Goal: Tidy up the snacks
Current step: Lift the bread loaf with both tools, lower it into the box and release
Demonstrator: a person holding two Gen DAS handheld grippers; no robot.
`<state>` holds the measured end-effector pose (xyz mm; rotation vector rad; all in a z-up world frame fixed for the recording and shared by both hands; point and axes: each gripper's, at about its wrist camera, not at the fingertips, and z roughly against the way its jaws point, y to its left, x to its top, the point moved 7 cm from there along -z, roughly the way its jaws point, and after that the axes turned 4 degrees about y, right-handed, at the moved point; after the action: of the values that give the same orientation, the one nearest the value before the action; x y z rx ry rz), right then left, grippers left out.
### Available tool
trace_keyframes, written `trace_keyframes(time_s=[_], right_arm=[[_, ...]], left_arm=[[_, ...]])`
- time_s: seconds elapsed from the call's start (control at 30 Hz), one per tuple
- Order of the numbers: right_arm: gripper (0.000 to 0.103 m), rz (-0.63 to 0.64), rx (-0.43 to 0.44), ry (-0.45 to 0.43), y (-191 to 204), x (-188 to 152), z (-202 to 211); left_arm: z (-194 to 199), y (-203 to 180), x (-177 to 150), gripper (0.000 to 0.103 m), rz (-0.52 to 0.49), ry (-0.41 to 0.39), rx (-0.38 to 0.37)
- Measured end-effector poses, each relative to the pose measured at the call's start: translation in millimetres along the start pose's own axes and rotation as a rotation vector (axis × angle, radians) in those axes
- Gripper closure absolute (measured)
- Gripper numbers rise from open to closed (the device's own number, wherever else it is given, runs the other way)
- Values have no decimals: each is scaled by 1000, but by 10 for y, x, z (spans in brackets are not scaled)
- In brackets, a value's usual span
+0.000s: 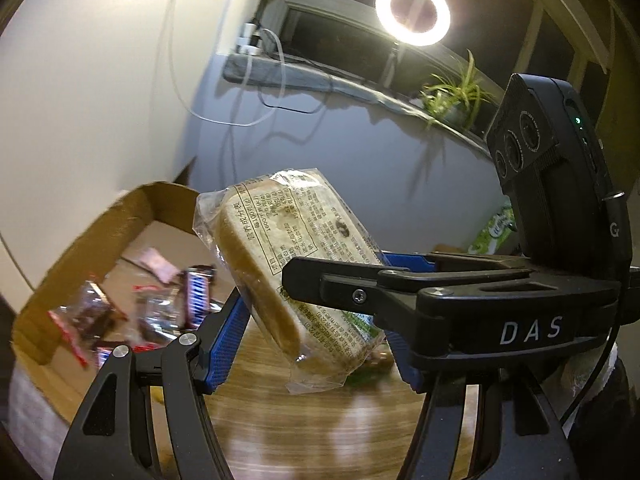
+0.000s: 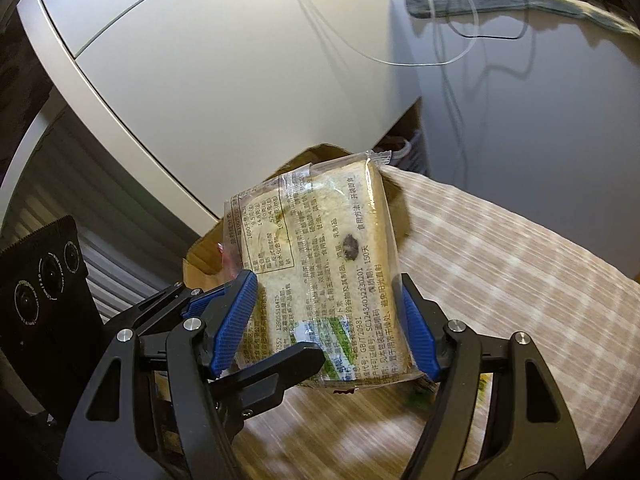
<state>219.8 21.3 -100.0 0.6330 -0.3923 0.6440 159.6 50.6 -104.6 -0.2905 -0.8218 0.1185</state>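
A clear-wrapped slice of bread [image 1: 280, 248] with printed text hangs tilted above the wooden table [image 1: 320, 420]. Both grippers are shut on it. My left gripper [image 1: 314, 354] presses its blue pads on the packet's lower half. The right gripper's black finger [image 1: 320, 284] crosses the packet from the right. In the right wrist view the bread packet [image 2: 320, 248] sits between the blue pads of my right gripper [image 2: 326, 326], and the left gripper's finger [image 2: 280, 364] reaches in from the lower left. An open cardboard box [image 1: 80, 260] at the left holds several wrapped snacks, blurred, among them a candy bar [image 1: 198, 296].
A lit ring light [image 1: 412, 12] and a potted plant [image 1: 456, 96] stand on the sill behind. Cables hang down the grey wall [image 2: 460, 52]. A white cabinet [image 2: 200, 80] rises behind the box. A checked cloth [image 2: 500, 260] covers the surface at the right. A green packet [image 1: 496, 228] lies at the far right.
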Motion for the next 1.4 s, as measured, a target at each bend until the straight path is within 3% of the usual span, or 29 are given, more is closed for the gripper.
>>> trace_keyframes(time_s=[0.53,0.83,1.1,1.23,1.4], right_arm=[[31,63,62,54,487,292,-672],[30,86,53,82,548,374,-922],[30,109,13,81,582,366,-958],[20,122,-19,66,603,377,-930],[19,121,-29,49,601,402,-871]], left_arm=[[124,745,44,39,78,-21,85],[83,990,59,39,123,-16,105],[94,1063,56,42,125,-24,127],[111,1074,86,43,117,-37,137],[130,1057,90,43,106,-42,139]])
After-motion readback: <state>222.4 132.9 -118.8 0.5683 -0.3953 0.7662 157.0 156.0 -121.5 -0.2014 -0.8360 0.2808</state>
